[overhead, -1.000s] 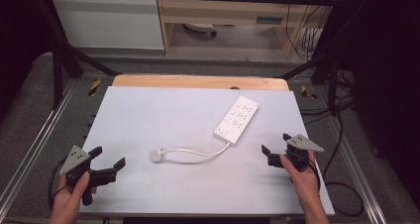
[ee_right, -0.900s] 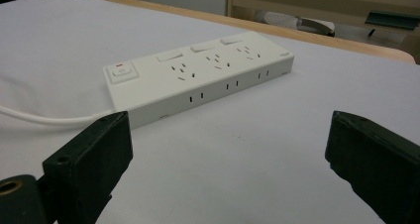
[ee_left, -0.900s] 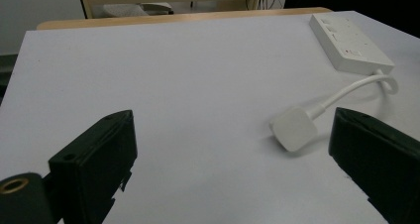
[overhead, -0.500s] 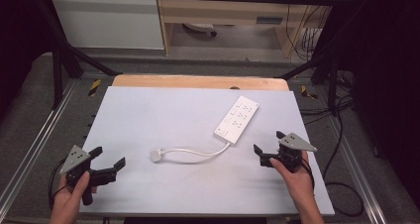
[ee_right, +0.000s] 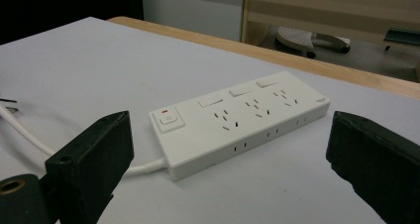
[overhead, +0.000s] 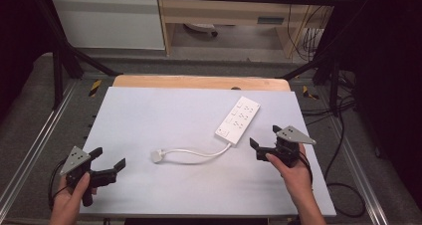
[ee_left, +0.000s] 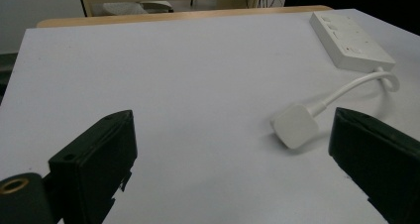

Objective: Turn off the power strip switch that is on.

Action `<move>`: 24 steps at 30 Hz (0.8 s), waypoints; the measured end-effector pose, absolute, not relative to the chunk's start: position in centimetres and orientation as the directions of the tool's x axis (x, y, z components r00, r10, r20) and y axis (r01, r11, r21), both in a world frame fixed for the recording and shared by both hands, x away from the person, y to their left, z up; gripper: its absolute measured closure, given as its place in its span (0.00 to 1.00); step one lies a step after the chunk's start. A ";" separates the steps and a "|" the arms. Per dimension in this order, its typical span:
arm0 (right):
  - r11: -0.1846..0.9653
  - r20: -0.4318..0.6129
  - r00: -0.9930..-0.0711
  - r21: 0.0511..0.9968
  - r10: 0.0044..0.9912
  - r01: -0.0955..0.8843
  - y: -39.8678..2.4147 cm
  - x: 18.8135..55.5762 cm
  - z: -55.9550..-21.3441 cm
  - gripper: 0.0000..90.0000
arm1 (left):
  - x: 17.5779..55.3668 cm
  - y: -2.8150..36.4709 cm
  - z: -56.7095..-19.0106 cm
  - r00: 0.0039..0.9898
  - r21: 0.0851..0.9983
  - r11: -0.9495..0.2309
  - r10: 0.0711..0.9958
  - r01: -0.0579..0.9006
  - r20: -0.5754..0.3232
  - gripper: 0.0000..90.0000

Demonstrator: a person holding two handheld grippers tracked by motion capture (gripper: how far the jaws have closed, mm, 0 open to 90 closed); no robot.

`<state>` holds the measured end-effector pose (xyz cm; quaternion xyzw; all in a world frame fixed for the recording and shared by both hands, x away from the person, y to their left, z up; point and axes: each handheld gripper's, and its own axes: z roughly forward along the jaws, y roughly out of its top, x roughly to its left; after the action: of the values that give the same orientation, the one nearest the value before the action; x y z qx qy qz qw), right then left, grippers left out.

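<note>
White power strip [overhead: 238, 117] lies right of table centre, long axis diagonal, far-right to near-left. Right gripper [overhead: 263, 144] nearest, just off near end, jaws wide, empty. Plug [overhead: 158, 156] nearer left gripper [overhead: 107, 164], also open wide, holding nothing.

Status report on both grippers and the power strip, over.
Left gripper open, empty, near the plug. Right gripper open, empty, facing the power strip. Strip flat on the table, cord loose. Nothing between.
</note>
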<state>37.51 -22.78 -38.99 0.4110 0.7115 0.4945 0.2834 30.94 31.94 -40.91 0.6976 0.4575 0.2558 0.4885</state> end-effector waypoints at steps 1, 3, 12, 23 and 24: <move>0.172 0.004 -0.503 0.937 0.864 0.303 -22.7 37.6 -38.8 0.05 | 30.9 32.0 -40.9 0.450 0.915 -0.107 0.888 0.390 -0.089 0.05; 0.173 0.006 -0.507 0.937 0.862 0.304 -22.4 37.8 -38.6 0.05 | 30.9 32.0 -40.9 0.451 0.915 -0.107 0.888 0.390 -0.088 0.05; 0.190 -0.008 -0.512 0.934 0.859 0.304 -21.3 39.1 -37.4 0.05 | 31.0 31.8 -40.9 0.456 0.914 -0.110 0.886 0.390 -0.088 0.05; 0.205 0.000 -0.536 0.925 0.844 0.322 -19.6 41.2 -36.0 0.05 | 30.9 32.0 -41.0 0.455 0.914 -0.107 0.886 0.392 -0.091 0.05; 0.205 0.000 -0.536 0.925 0.844 0.322 -19.6 41.2 -36.0 0.05 | 30.9 31.9 -41.0 0.456 0.913 -0.110 0.886 0.393 -0.089 0.05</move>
<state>41.23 -19.57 -36.03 0.4000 0.7284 0.4875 0.2679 30.89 31.91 -41.03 0.7007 0.4560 0.2532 0.4868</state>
